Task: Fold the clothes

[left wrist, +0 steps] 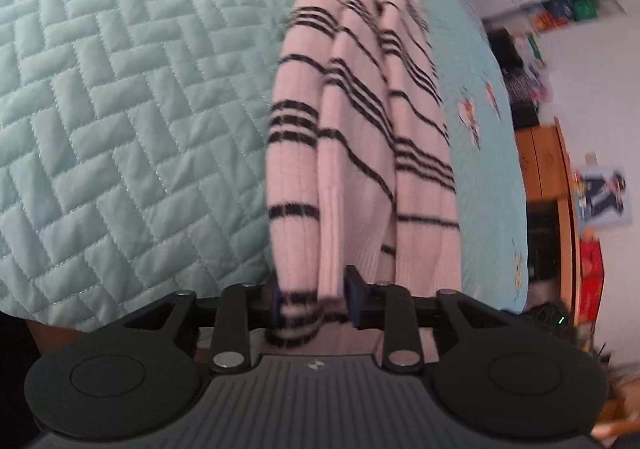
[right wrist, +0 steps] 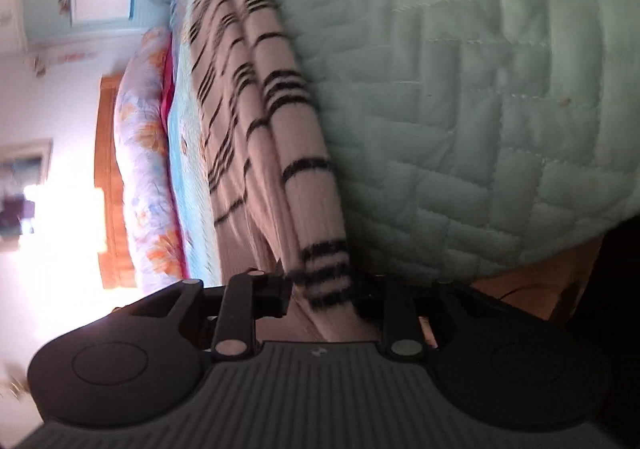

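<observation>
A white knit sweater with black stripes lies in long lengthwise folds on the mint quilted bedspread. Its near end passes between the fingers of my left gripper. The jaws stand apart, with a small gap between the cloth and the right blue pad. In the right wrist view the other end of the sweater runs between the fingers of my right gripper. Those jaws also stand apart and loose around the striped hem. The bedspread fills the right side.
A wooden cabinet and a red box stand beyond the bed on the right. A floral pillow leans on a wooden headboard. The bed's edge runs just in front of both grippers.
</observation>
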`<state>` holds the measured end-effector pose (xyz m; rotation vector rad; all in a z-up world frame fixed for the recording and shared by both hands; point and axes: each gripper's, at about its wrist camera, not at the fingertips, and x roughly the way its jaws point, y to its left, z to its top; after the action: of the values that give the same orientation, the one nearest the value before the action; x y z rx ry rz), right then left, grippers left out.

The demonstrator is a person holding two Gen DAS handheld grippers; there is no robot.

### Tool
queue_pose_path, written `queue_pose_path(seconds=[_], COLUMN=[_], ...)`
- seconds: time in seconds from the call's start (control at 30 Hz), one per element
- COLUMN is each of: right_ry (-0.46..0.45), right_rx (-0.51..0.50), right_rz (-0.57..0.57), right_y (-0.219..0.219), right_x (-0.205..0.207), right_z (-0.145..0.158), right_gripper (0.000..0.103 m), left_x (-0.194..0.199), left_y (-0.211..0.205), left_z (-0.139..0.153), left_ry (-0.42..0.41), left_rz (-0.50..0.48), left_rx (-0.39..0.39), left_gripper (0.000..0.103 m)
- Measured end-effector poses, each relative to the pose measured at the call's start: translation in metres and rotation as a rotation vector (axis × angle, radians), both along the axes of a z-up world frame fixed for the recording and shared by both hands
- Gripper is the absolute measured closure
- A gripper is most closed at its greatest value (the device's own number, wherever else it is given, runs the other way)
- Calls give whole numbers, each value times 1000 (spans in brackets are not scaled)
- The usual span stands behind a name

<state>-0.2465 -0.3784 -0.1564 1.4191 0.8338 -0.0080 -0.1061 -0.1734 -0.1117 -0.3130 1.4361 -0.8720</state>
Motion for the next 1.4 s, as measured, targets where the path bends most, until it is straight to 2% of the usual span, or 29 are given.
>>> queue_pose_path(seconds=[0.07,0.23,0.37,0.5,0.53,0.6,0.63,0.67,0.73,0.83,0.97,1.17,1.4], right_ry=[-6,-47,-83,-81,-74,-49,-37,-26,-27,-44,-100,-223,-360], right_rx=[-1,24,73,109,131,159,146,125,83,43,63,104,133], right_rz=[9,13,-11,-38,-52,-80,-85,-84,-68,-20,8,16,-25], right_y=[0,-4,-11,-17,-18,-19,-19,-20,-17,-13,-16,-31,-65], right_x=[-5,-10,-8,-3,-2,0,-1,-2,-2,1,13,31,73], right_z=[1,-2,-3,-8,-11,-16,-17,-17,-12,2,25,67,99], right_gripper=[64,61,43,44,45,62,86,86,88,88,89,89,89], left_x=[-3,-10,-5,-6,-6,-6,-6,-6,-7,-5,0,20,75], left_y=[5,11,11,7,8,8,7,6,4,5,7,4,-26], left_z=[-4,-1,-4,-4,-4,-5,-5,-5,-5,3,16,59,98], left_ry=[18,4,55,57,58,64,61,56,60,71,84,71,48], left_rz=[4,-24,8,8,10,18,12,3,-18,-9,12,64,120], left_rx=[-14,-36,-68,-61,-59,-56,-45,-30,1,-12,-47,-195,-322], left_gripper=[65,58,54,53,53,56,61,63,83,90,91,91,91])
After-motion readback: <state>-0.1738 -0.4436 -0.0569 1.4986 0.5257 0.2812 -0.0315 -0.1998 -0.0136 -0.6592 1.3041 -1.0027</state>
